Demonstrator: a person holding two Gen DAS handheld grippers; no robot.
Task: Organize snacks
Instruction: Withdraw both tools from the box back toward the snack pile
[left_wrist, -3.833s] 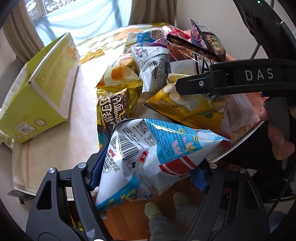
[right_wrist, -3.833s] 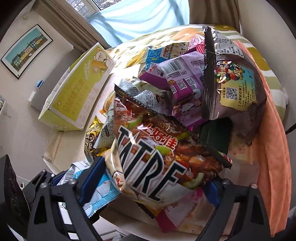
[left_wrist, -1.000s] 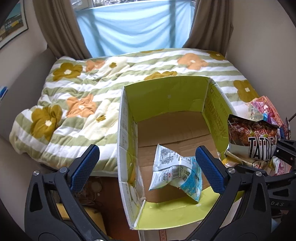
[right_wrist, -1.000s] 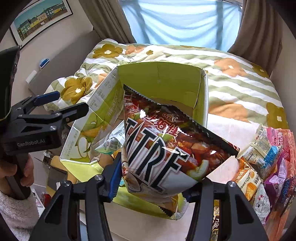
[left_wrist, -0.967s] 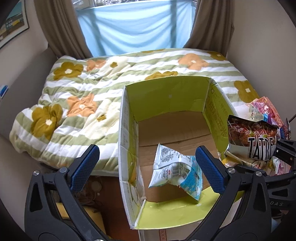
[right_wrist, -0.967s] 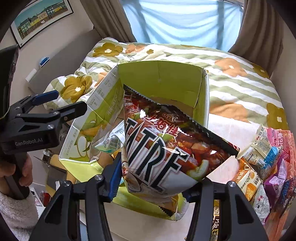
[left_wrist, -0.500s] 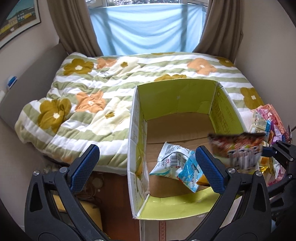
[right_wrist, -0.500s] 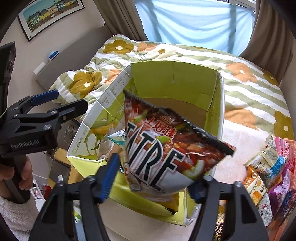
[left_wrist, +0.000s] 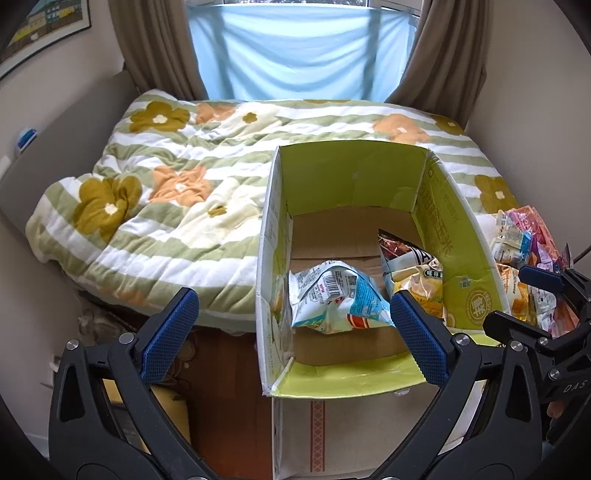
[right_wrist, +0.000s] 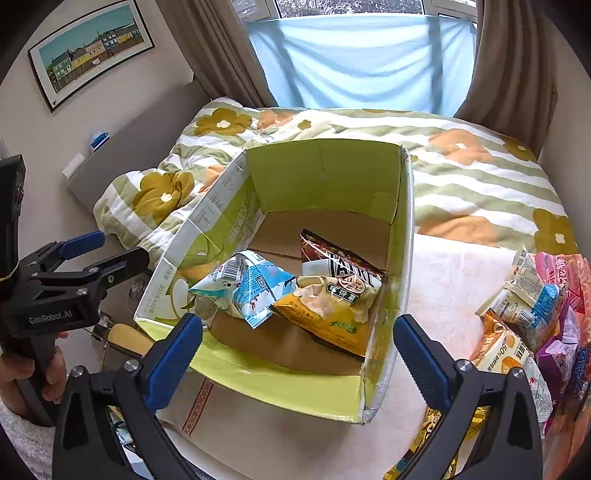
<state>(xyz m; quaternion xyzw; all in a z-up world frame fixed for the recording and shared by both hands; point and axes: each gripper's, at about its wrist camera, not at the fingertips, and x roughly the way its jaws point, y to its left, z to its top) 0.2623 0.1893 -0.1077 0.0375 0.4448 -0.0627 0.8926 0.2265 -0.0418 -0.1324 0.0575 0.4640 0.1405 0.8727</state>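
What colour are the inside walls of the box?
Lime green walls on the box, brown cardboard floor; clearest in the right wrist view.

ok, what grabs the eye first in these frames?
The green box in the middle, open, with three snack bags lying inside: a blue-white bag, a yellow bag and a dark bag. Then the bright snack pile to its right. Both tongs, left and right, hang open and hold nothing.

I am seeing the dark TATRE bag (right_wrist: 334, 267) only in part, the yellow bag (right_wrist: 327, 315) covering its lower half. The frame edge is cutting off the snack pile (right_wrist: 537, 321) on the right. The small print on the box (right_wrist: 207, 218) wall is staying too small for me to read
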